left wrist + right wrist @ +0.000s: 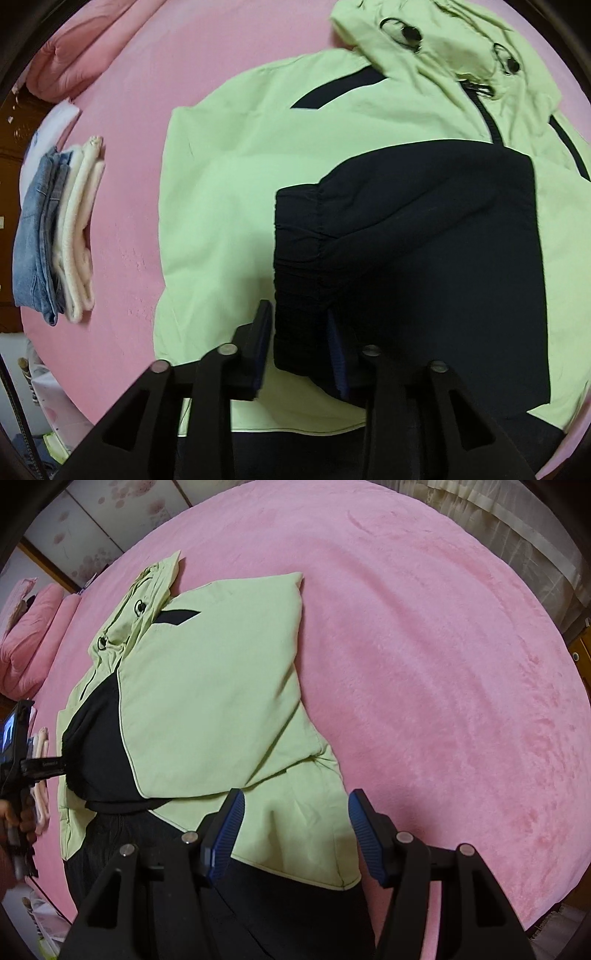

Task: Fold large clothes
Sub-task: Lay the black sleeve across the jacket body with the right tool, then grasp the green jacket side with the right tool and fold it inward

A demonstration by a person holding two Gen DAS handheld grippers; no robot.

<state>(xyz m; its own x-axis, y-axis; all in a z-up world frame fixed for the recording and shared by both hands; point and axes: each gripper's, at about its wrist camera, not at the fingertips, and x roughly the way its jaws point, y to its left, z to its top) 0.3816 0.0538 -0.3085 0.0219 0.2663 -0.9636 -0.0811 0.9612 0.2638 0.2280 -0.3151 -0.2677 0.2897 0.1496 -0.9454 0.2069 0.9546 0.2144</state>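
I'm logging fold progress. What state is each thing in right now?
Jacket: flat on the bed, both sleeves folded in over the body.
Black cuff: lying between the left gripper's fingers, not pinched.
Hood: rumpled, not folded.
Clothes stack: folded, set aside.
Left gripper: open.
Right gripper: open over the hem, holding nothing.
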